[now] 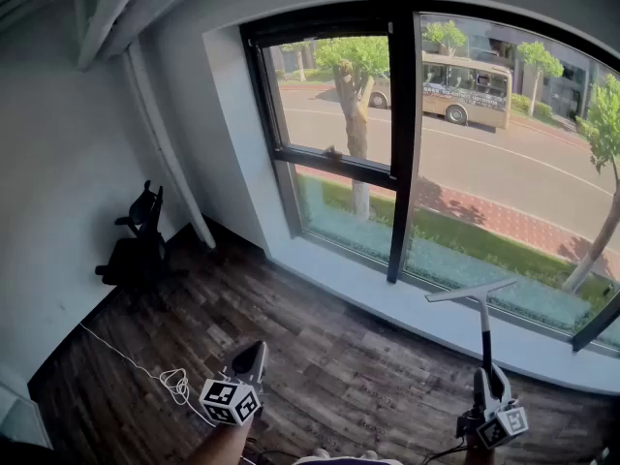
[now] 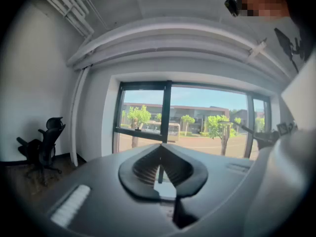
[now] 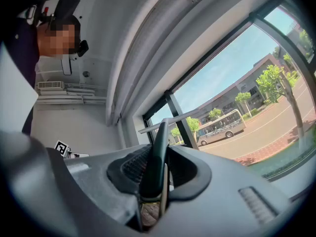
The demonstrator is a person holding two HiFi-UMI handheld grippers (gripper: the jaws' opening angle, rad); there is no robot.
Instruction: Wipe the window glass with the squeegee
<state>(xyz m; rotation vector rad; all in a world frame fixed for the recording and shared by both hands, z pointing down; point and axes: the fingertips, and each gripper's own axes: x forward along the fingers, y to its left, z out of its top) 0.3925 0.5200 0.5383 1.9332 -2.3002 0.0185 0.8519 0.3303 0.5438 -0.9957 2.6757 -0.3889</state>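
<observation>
Far left: black office chair point(image 1: 137, 251) on castors, against a plain white wall. Dark wood-plank floor point(image 1: 320, 352), matte with visible grain. A thin white cable point(image 1: 175, 385) lies coiled in a loose loop on the planks, near the left gripper.

Left gripper point(image 1: 253, 351): low over the floor, grey moulded plastic body with a black-and-white marker cube at the rear. In the left gripper view point(image 2: 160, 157) the ribbed black pads meet in a V with the jaws together. Nothing is between them.

Centre: window with a thick black frame point(image 1: 404, 143), one vertical mullion and a crossbar on the left pane. The glass point(image 1: 513, 177) is clear, with street, trees and a bus outside. The sill point(image 1: 373, 296) is broad, smooth and pale.

Right: squeegee point(image 1: 483, 329) with a slim dark handle standing roughly upright and a flat, pale T-shaped blade on top. The blade is tilted, in front of the bottom of the right pane just above the sill. Can't tell if it touches the glass.

Right gripper point(image 1: 490, 377): clamped on the lower end of the handle. The right gripper view point(image 3: 158, 168) shows the rounded dark handle point(image 3: 157, 149) pinched between the ribbed pads, with the blade at the far end.
</observation>
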